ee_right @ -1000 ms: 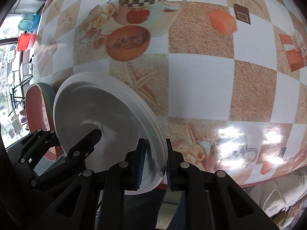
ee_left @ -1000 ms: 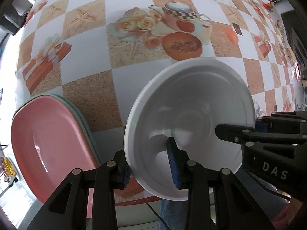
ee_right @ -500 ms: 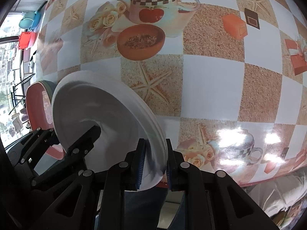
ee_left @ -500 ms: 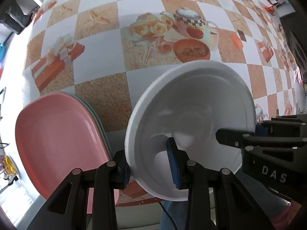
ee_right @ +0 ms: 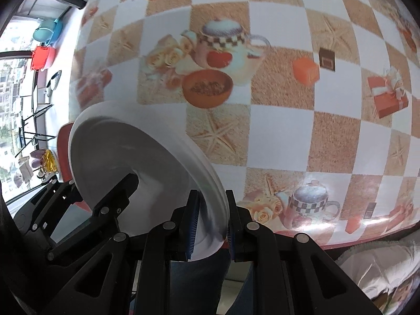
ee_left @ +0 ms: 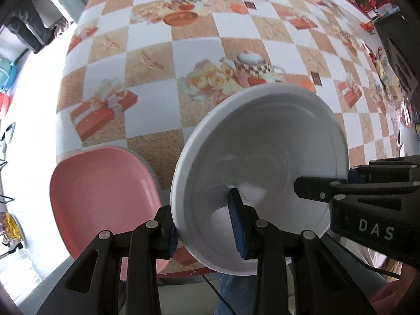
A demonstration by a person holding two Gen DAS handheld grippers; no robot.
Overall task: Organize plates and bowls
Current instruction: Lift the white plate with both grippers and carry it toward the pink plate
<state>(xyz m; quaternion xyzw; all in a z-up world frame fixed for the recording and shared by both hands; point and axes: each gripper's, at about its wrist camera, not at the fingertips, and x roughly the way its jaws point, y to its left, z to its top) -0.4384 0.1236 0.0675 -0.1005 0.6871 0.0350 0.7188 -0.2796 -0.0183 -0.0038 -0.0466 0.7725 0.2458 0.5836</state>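
Overhead, white plate (ee_left: pixel 265 157) tilted, its rim pinched between left fingers (ee_left: pixel 237 232) and right fingers (ee_right: pixel 193 223) alike.

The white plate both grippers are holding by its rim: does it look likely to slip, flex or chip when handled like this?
The white plate keeps its round shape with the left gripper and right gripper pinching opposite edges, so probably stiff. Its surface looks smooth and glossy, so it might slide in a narrow rim grip. If ceramic, which I cannot confirm, a drop onto the table could chip it.
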